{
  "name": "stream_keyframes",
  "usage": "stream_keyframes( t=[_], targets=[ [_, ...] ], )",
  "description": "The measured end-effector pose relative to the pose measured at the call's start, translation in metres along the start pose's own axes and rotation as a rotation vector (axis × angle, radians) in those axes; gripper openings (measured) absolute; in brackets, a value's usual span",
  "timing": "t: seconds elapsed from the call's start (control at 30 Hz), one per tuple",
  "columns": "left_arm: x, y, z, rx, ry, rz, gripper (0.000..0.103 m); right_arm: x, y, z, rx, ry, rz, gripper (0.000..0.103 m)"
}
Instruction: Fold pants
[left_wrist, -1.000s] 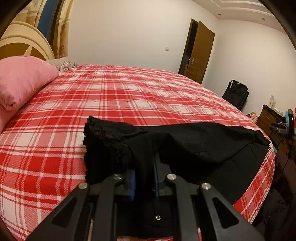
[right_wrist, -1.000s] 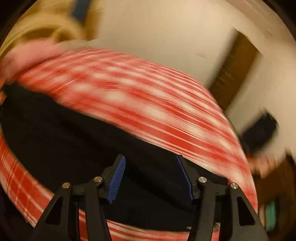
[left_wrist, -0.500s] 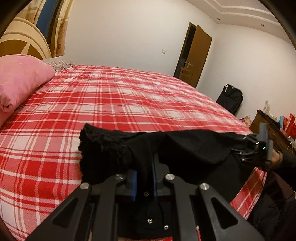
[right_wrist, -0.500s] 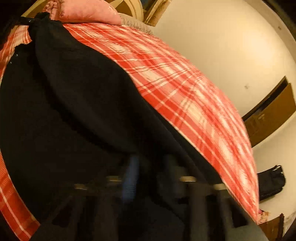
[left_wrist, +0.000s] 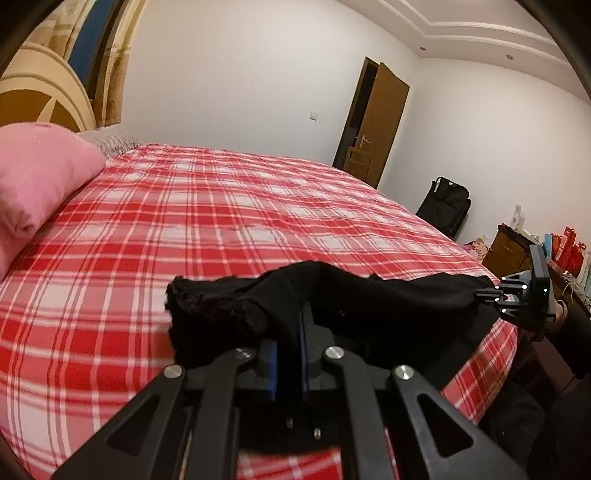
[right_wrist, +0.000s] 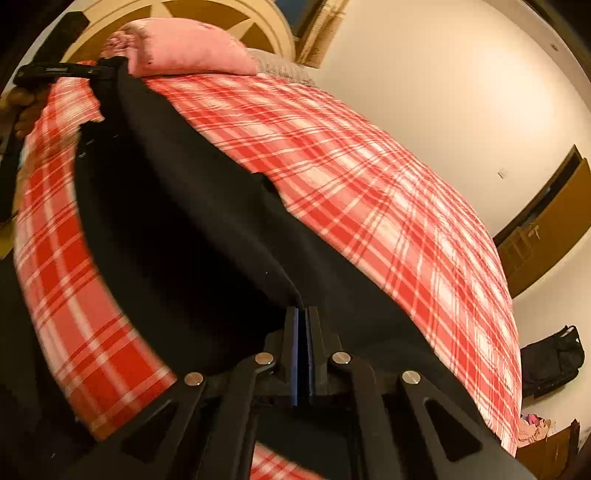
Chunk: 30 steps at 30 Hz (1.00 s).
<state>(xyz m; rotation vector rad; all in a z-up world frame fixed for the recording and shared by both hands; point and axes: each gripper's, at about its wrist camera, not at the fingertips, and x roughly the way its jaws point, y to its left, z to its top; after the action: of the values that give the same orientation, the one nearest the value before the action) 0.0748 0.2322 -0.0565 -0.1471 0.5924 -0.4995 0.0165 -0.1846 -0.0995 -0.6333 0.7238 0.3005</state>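
Black pants (left_wrist: 369, 306) hang stretched along the near edge of a red plaid bed (left_wrist: 221, 229). My left gripper (left_wrist: 288, 332) is shut on the bunched, lacy end of the pants, with cloth draped over its blue pads. At the far right of the left wrist view, my right gripper (left_wrist: 487, 293) pinches the other end. In the right wrist view the pants (right_wrist: 184, 229) fill the middle, my right gripper (right_wrist: 303, 317) is shut on their edge, and my left gripper (right_wrist: 107, 72) holds the far end near the pillow.
A pink pillow (left_wrist: 37, 177) lies at the head of the bed by a cream headboard (left_wrist: 40, 96). A brown door (left_wrist: 376, 125) stands open in the far wall. A black bag (left_wrist: 445, 206) and a cluttered wooden cabinet (left_wrist: 513, 247) stand right of the bed.
My right gripper went from open above the pants to shut on their end. Both grippers have lifted and pulled the pants taut along the bed edge.
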Motion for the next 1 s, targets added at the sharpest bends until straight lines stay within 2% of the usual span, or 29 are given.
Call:
stream_keyframes(
  t=[0.13,0.23,0.37,0.67,0.73,0.8,0.87,0.93,0.97,1.0],
  targets=[
    [0.006,0.001,-0.024,0.003,0.058,0.020,0.009,0.018,0.023,-0.015,-0.038,0.048,0.030,0.003],
    [0.017,0.008,-0.041,-0.030,0.090,0.028,0.009,0.033,0.036,-0.023,-0.052,0.079,0.047,0.003],
    [0.013,0.011,-0.053,-0.059,0.082,0.015,0.010,0.028,0.035,-0.029,-0.033,0.085,0.063,0.003],
    [0.006,0.005,-0.055,-0.025,0.066,0.013,0.010,0.012,0.039,-0.036,-0.036,0.081,0.077,0.003],
    [0.010,0.007,-0.060,-0.015,0.084,0.035,0.017,0.020,0.042,-0.040,-0.034,0.104,0.093,0.003],
    [0.015,0.012,-0.065,-0.023,0.112,0.068,0.038,0.023,0.045,-0.041,-0.056,0.102,0.080,0.003],
    [0.013,0.016,-0.070,-0.007,0.126,0.055,0.039,0.021,0.043,-0.040,-0.044,0.106,0.093,0.007],
    [0.004,0.017,-0.073,0.040,0.161,0.041,0.045,0.021,0.041,-0.043,-0.069,0.133,0.105,0.007],
    [-0.002,0.016,-0.074,0.072,0.170,0.065,0.061,0.019,0.041,-0.044,-0.085,0.135,0.102,0.007],
    [-0.011,0.018,-0.076,0.106,0.175,0.125,0.076,0.017,0.040,-0.046,-0.098,0.147,0.104,0.007]
  ],
)
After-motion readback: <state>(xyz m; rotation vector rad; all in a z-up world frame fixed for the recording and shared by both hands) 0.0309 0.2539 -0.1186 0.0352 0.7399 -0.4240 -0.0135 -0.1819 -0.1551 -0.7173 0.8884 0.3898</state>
